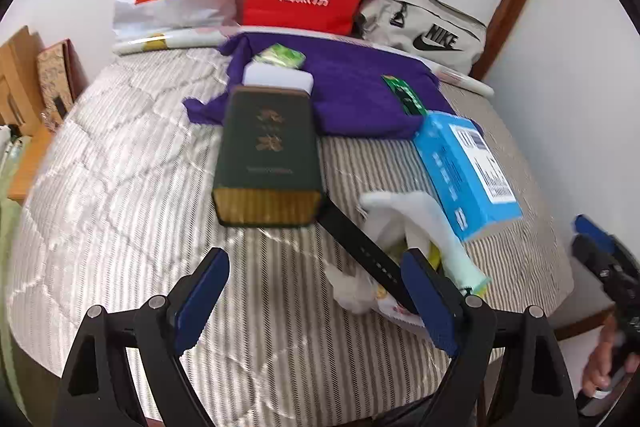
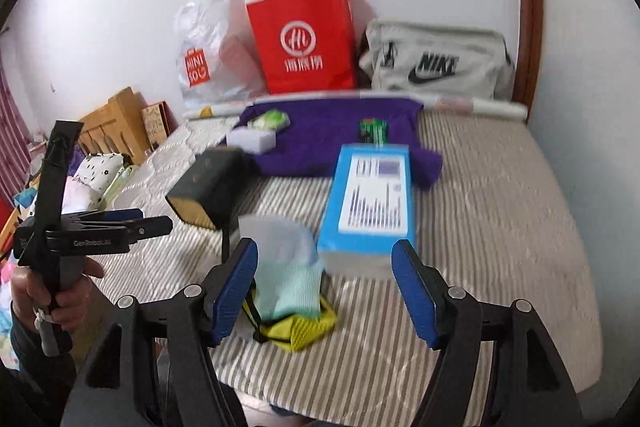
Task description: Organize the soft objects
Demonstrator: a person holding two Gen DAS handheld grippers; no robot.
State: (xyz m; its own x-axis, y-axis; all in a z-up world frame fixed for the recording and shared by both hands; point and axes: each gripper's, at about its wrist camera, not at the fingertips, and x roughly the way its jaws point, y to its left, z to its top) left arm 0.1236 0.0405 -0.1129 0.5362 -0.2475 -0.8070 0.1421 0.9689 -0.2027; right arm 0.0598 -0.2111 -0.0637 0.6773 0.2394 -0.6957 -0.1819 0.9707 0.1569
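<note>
Both claws spread, nothing pinched: left claw [image 1: 316, 291], right claw [image 2: 325, 291]. Mint sock [image 2: 288, 291] on yellow cloth [image 2: 304, 333], lower centre, on striped bed [image 2: 500, 211]. Purple cloth [image 2: 324, 139] upper centre.

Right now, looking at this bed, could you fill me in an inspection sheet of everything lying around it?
Surface: striped quilt on a bed, wrinkled.
Job's things: purple cloth spread at the far side; mint sock on a yellow pouch near the front.
Clutter: dark green box, blue box, white sponge, green packets on the cloth.
Claws: left claw open, empty; right claw open, empty.
Cables: nothing seen; a black strap lies by the green box.
Surroundings: red paper bag, white plastic bag, grey Nike bag against the wall.
</note>
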